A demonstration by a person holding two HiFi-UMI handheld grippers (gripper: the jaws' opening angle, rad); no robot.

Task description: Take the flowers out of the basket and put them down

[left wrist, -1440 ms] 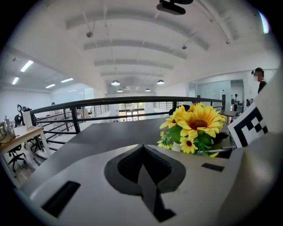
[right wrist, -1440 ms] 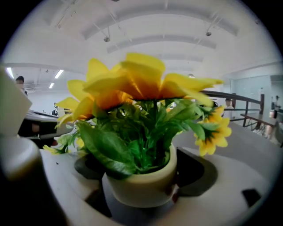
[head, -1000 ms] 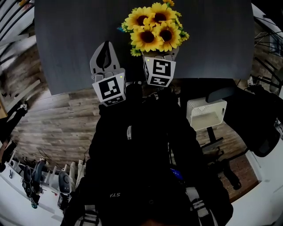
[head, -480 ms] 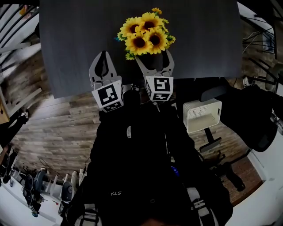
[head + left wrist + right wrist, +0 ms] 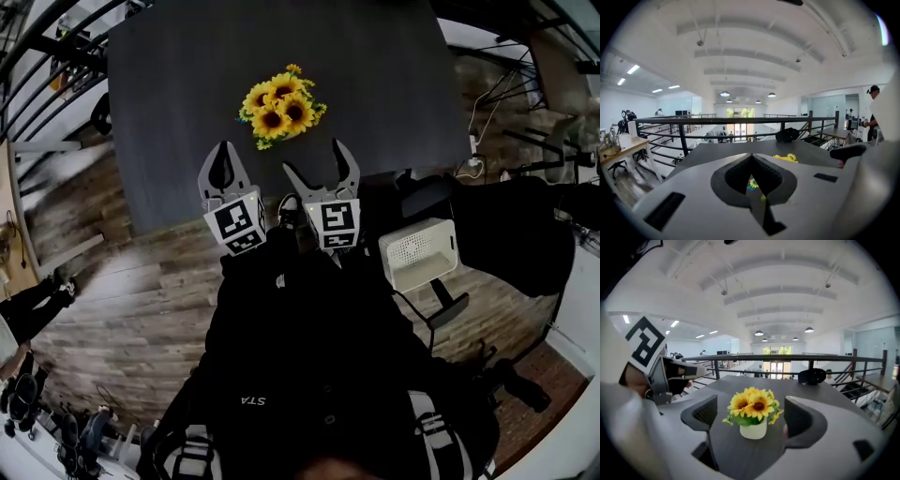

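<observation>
Jaws of right gripper (image 5: 317,167) spread wide, nothing held; left gripper (image 5: 223,148) jaws pressed together, empty. Flowers (image 5: 277,105) set upright on table (image 5: 384,84), clear of both: release judged complete

Bright, even light from round white ceiling lamps (image 5: 759,333) above and beyond the fingers (image 5: 705,412) — fisheye bending, black vignette at edges; head view dimmer, smeared at its left edge.

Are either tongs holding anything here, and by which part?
Nothing is held. Left tongs are shut, empty; right tongs are open, with the potted sunflowers standing free on the table.
</observation>
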